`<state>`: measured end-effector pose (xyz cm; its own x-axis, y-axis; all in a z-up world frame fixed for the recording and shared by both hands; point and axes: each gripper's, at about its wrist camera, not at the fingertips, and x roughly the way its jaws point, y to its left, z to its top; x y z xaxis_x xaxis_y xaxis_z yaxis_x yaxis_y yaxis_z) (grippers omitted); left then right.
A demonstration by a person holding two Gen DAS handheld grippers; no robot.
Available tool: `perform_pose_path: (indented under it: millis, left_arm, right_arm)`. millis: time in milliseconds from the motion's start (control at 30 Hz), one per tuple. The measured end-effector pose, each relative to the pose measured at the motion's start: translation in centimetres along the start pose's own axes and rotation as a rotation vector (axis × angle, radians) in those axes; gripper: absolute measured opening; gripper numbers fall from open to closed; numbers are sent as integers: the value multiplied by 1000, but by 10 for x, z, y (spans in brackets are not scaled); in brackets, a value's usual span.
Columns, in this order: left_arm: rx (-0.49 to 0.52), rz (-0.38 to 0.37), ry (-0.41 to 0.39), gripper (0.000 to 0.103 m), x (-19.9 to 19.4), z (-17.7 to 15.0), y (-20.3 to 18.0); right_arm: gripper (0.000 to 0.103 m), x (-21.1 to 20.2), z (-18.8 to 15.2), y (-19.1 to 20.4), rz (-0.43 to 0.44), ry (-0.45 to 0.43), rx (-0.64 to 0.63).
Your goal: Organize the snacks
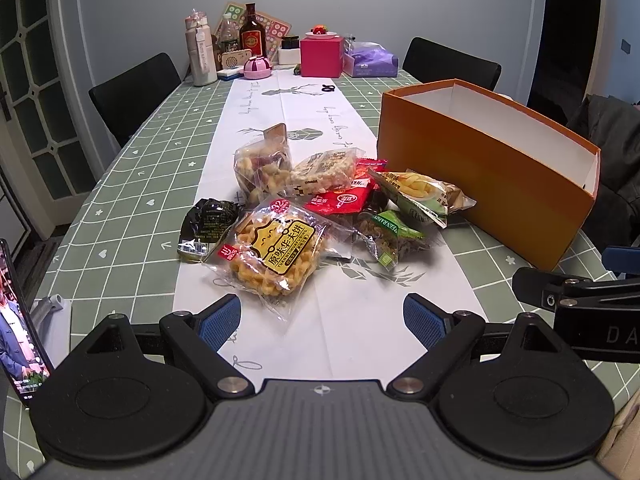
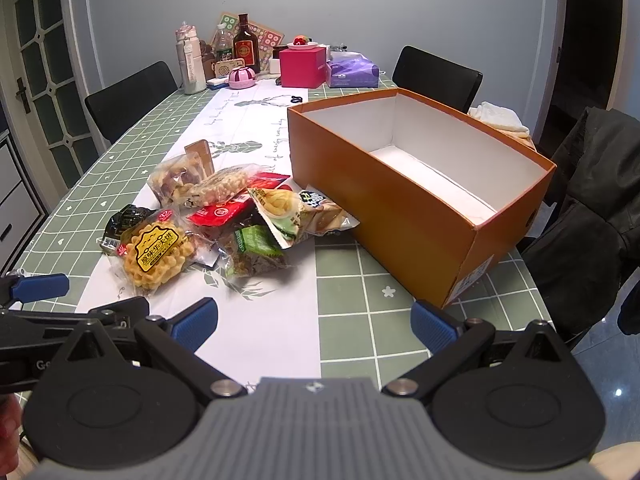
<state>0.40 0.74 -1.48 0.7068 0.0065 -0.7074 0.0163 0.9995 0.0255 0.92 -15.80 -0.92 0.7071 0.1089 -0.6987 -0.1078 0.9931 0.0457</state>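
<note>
A heap of snack packets lies on the white table runner: a yellow waffle-biscuit packet [image 1: 274, 254] [image 2: 157, 253] nearest, a dark packet [image 1: 208, 226] to its left, a red packet [image 1: 340, 200], a green packet [image 1: 394, 236] [image 2: 256, 248], a chips packet [image 1: 420, 194] [image 2: 288, 210] and clear bags of puffed snacks [image 1: 264, 168] behind. An orange box [image 1: 476, 184] [image 2: 400, 208] with a white inside stands open and empty to the right of the heap. My left gripper [image 1: 322, 322] is open just short of the waffle packet, holding nothing. My right gripper [image 2: 314, 322] is open over the table's near edge, in front of the box.
A phone [image 1: 18, 320] stands at the near left. Bottles [image 1: 200, 52], a pink box [image 1: 322, 56] and a tissue pack [image 1: 370, 60] crowd the far end. Black chairs [image 1: 132, 92] [image 2: 436, 74] flank the table; a dark jacket [image 2: 592, 216] hangs at the right.
</note>
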Motion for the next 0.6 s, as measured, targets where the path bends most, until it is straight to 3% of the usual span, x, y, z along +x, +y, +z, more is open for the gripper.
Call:
perform_pose_path:
  millis: [600]
  left_arm:
    - [8,0,21,103,4,2,-2]
  right_arm:
    - [100,4,6,-6,-1,10,5]
